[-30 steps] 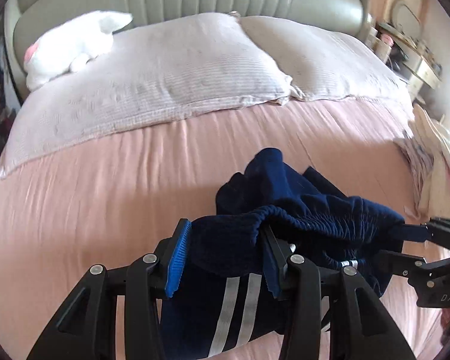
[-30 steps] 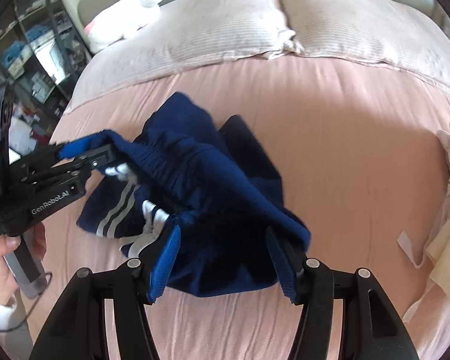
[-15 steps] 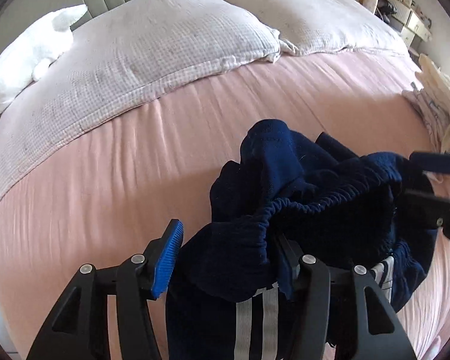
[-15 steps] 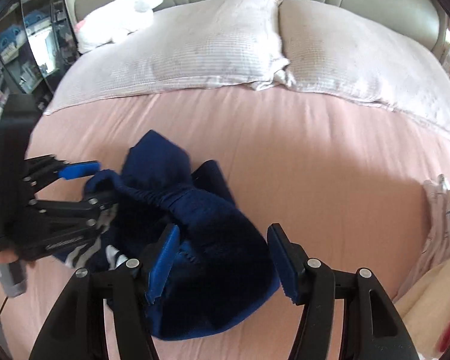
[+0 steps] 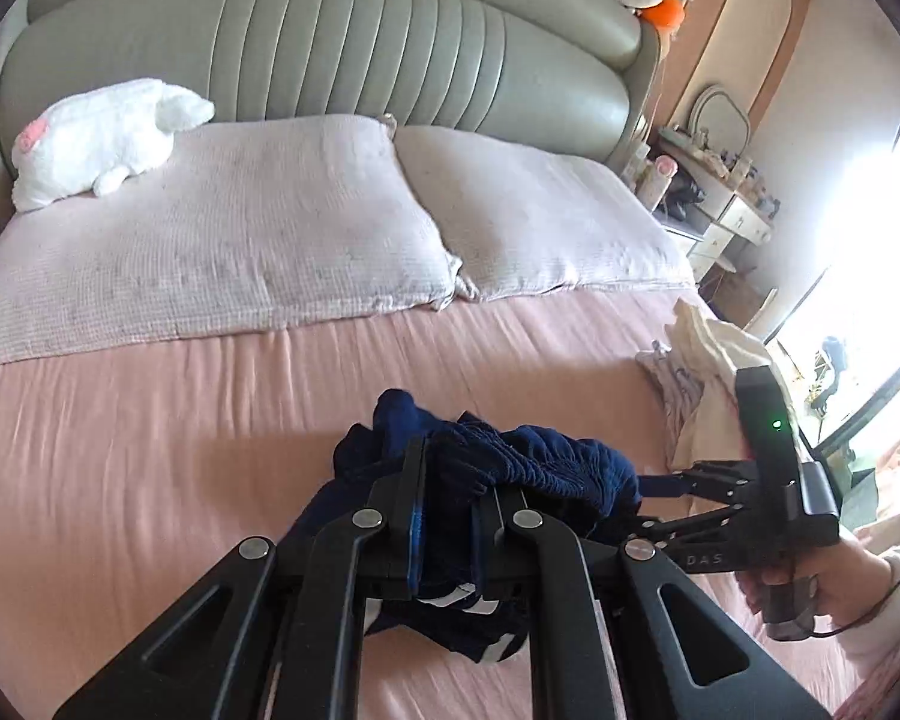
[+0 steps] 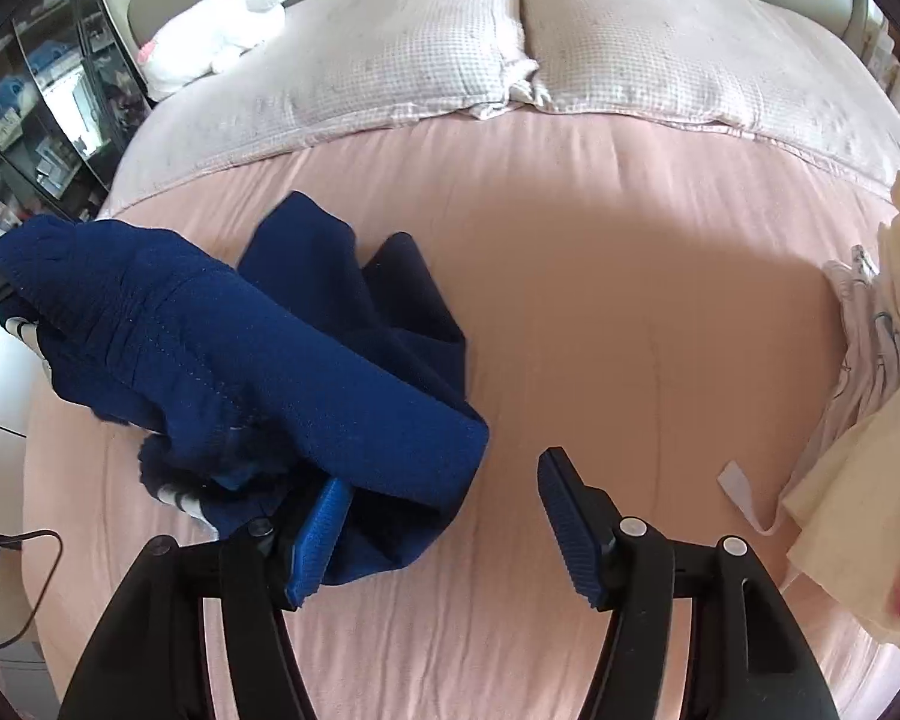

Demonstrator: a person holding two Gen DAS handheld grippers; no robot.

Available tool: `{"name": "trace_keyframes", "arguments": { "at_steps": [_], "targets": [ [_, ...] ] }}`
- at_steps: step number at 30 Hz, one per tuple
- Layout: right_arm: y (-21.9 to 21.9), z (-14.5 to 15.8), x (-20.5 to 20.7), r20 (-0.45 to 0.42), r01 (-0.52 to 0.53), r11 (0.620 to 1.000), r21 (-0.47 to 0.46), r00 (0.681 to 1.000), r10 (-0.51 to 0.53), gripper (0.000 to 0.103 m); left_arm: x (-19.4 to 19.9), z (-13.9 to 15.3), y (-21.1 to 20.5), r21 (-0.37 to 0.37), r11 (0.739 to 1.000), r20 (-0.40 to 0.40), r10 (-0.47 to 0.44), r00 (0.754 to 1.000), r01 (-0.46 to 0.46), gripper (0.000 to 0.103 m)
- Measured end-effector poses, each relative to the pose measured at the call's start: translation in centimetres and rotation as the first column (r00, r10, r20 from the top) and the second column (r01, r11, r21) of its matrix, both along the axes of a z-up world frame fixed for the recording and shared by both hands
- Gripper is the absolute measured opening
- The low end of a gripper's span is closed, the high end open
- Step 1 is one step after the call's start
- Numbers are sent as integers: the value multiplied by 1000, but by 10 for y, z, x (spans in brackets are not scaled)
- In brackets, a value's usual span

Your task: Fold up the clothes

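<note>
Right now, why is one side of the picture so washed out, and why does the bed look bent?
Left wrist view: the window at the right edge is blown out to white, hiding detail there. Right wrist view: even light, with a soft shadow on the pink sheet. Both views: the fisheye lens bows the pillows and darkens the corners.

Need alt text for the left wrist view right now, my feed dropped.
The left hand-held gripper is shut on bunched navy shorts with white stripes, above a pink bedsheet. At the right edge a hand holds the right hand-held gripper at the shorts. Behind lie two pillows and a white plush toy.
</note>
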State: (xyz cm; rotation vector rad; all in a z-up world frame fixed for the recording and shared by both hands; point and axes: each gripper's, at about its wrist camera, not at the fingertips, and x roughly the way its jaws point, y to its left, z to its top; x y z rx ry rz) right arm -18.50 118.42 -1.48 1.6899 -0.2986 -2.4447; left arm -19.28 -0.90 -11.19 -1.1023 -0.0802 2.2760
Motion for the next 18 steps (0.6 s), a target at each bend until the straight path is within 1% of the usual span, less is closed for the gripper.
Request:
{"name": "trace_keyframes", "arguments": {
  "at_steps": [2,3,4,5,6,7,8,9,11,12,14,15,18],
  "targets": [
    [-10,10,3,-25,-36,995,-98,999,34,63,8,18,6,7,1000,-42,-8,999,8,9],
    [-14,13,4,-47,-42,991,-128,998,37,64,12,27,10,10,1000,-64,-13,998,13,9],
    [-19,17,5,-68,-49,986,-158,997,38,67,16,36,14,14,1000,-86,-17,996,19,9],
    [-23,20,6,-88,-47,984,-173,996,32,76,20,44,17,18,1000,-106,-21,994,23,9],
    [-26,17,7,-97,-12,991,-132,995,-1,83,23,47,19,23,1000,-113,-19,993,22,9],
    [-29,7,6,-86,34,997,-69,995,-40,92,25,49,21,27,999,-120,-17,993,21,9],
    [-32,-5,6,-65,69,997,-29,995,-71,93,28,52,24,32,999,-126,-15,992,19,9],
    [-35,-19,8,-1,70,995,-71,998,-70,93,31,54,26,37,999,-133,-13,991,18,9],
    [-41,-46,12,117,74,986,-152,992,-57,93,36,59,30,45,999,-146,-8,989,15,9],
    [-44,-50,16,124,58,985,-163,992,-38,93,37,58,29,39,999,-152,0,988,6,9],
    [-42,-35,21,61,25,998,-54,998,-22,93,37,57,25,22,999,-160,27,987,-24,9],
    [-42,-27,24,30,11,1000,2,999,-11,93,35,56,19,29,999,-149,50,988,-46,9],
    [-39,-5,33,-59,-20,985,171,998,31,93,29,55,-5,51,992,-124,122,985,-116,9]
  ]
}}
